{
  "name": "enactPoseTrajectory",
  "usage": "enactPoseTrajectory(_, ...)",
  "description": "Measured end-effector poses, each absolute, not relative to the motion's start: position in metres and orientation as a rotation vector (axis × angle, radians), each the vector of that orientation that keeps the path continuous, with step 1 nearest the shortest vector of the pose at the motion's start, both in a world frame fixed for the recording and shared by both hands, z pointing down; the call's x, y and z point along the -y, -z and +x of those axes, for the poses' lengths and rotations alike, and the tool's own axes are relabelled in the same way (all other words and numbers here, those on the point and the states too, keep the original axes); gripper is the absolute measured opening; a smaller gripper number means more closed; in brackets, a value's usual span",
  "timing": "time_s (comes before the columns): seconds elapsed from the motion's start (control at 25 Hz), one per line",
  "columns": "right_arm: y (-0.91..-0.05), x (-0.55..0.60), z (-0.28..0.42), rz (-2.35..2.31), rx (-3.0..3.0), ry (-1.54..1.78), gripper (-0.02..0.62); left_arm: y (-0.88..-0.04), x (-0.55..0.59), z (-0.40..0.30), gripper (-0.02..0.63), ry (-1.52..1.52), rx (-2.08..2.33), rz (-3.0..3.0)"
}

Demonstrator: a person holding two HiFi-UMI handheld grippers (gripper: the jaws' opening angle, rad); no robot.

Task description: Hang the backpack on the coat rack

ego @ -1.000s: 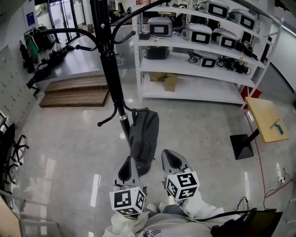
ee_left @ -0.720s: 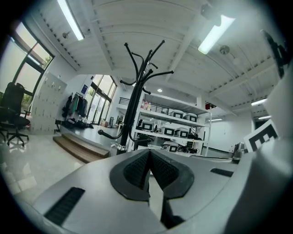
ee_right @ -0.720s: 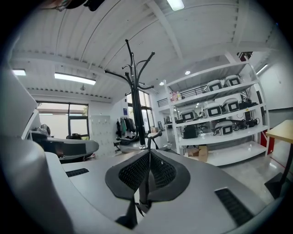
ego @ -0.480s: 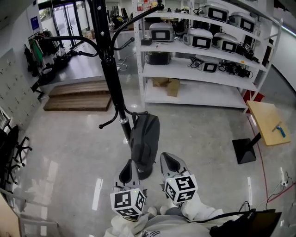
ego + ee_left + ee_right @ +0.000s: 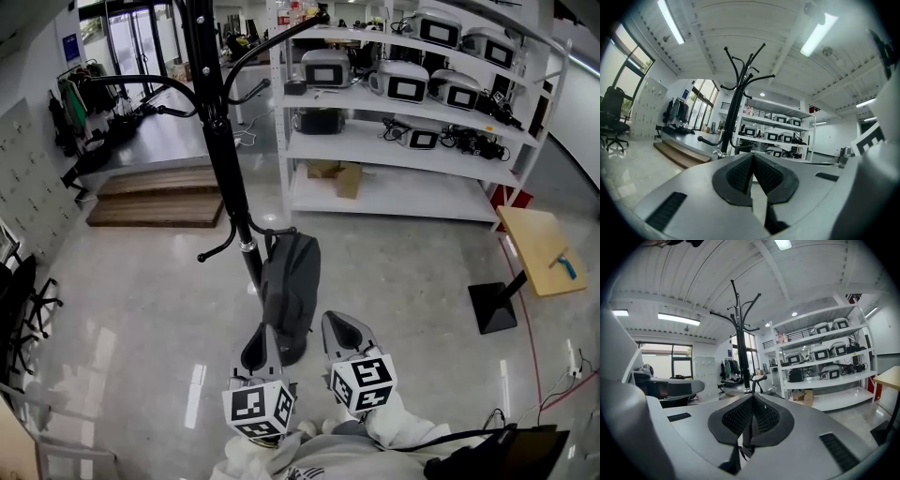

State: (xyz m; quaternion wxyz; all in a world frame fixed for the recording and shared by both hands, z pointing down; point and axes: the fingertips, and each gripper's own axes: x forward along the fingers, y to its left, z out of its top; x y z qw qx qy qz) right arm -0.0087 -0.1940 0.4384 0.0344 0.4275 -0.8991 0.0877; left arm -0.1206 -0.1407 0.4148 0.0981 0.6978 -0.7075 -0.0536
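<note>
With the backpack (image 5: 289,286) hanging low on the rack (image 5: 217,141) just ahead of the fingertips (image 5: 266,329), left gripper (image 5: 262,336) and right gripper (image 5: 339,324), both pinched closed on nothing, should back away without brushing it.

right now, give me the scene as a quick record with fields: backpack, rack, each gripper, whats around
backpack: grey, hanging by its top from a low hook, alongside the pole
coat rack: black pole with curved hooks high and low, standing on the shiny floor
left gripper: jaws together, nothing between them
right gripper: jaws together, nothing between them
surroundings: white shelving unit with devices behind the rack; small wooden table at the right
task state: backpack looks already hung; neither gripper holds it
</note>
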Motion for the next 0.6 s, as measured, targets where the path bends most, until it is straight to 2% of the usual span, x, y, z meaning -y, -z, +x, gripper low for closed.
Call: enactPoseTrajectory(0.6,-0.4437,0.1985,-0.0030,1.321,2.763,-0.277,0.012,-0.4153,0.1440,-0.1216,0.002,0.157,2.115,2.063)
